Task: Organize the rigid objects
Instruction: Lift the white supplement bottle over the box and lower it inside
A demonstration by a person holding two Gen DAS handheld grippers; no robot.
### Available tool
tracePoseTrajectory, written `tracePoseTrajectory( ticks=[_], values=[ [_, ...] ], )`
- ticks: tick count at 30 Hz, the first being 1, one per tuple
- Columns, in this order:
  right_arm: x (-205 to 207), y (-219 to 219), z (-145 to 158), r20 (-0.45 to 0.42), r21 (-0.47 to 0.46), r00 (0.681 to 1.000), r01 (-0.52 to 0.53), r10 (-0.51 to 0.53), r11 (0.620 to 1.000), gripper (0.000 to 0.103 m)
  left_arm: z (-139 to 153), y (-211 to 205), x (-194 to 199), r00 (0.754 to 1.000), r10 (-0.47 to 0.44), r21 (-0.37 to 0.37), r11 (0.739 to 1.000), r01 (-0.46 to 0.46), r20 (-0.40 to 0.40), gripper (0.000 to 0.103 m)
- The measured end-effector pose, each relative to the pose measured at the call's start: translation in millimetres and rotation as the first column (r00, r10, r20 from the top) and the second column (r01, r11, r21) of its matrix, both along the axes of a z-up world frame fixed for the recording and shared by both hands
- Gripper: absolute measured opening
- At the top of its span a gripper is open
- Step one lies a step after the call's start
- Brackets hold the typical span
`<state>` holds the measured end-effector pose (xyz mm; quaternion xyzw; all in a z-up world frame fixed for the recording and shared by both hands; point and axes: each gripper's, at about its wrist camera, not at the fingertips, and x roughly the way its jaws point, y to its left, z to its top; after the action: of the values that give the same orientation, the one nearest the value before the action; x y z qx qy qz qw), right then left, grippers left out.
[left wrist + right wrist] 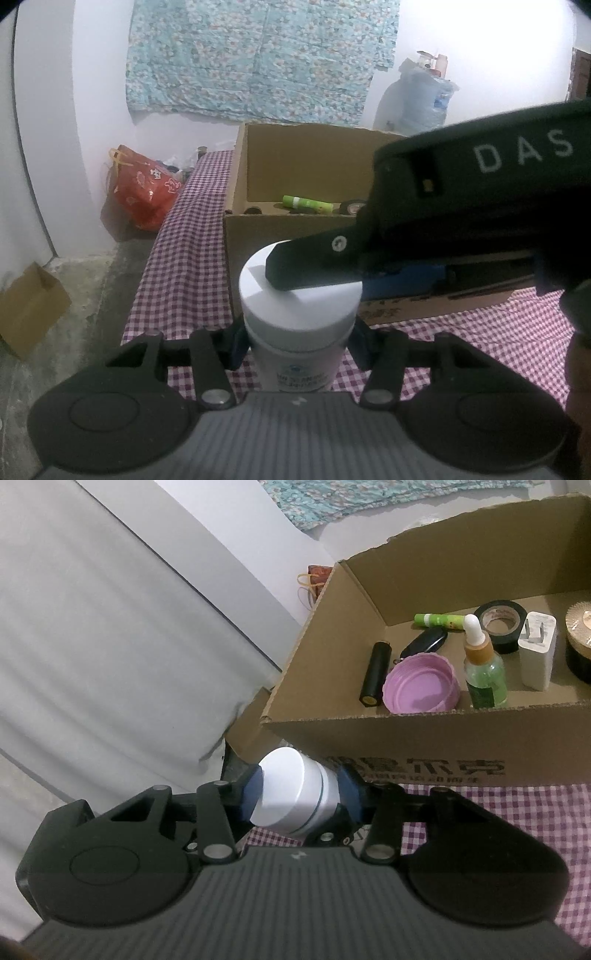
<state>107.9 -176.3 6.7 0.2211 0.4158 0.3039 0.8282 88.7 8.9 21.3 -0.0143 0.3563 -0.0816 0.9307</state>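
A white jar (pixel 295 365) with a white lid (pixel 299 295) stands upright on the checked cloth, and my left gripper (pixel 299 347) is shut on its body just under the lid. In the right wrist view my right gripper (pixel 301 794) is shut on the same lid (pixel 288 790), with a blue pad pressed on each side. From the left wrist view, one of its black fingers (pixel 314 258) reaches in from the right across the lid. Just behind the jar stands the open cardboard box (pixel 406 746).
The box holds a pink lid (pixel 421 686), a dropper bottle (pixel 484 668), a black cylinder (pixel 376 672), a green tube (pixel 439 620), a tape roll (pixel 500 622) and a white charger (pixel 535 653). A red bag (pixel 144 188) and a small carton (pixel 26 310) sit on the floor at left.
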Motion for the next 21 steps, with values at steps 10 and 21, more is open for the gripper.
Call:
tracePoseTrajectory(
  ticks=[10,21],
  values=[
    [-13.7,-9.4,4.0,0.006,0.004,1.0,0.02,-0.02,1.0,0.045,4.3,-6.9,-7.3,1.0,-0.025,-0.012,1.0,0.025,0.006,0.054],
    [-30.8,-33.3,6.2,0.021,0.0,0.997,0.078,-0.078,0.997,0.047,5.1,-24.6,-12.0,0.996,-0.093,-0.02,0.995,0.093,0.014,0.054]
  ],
)
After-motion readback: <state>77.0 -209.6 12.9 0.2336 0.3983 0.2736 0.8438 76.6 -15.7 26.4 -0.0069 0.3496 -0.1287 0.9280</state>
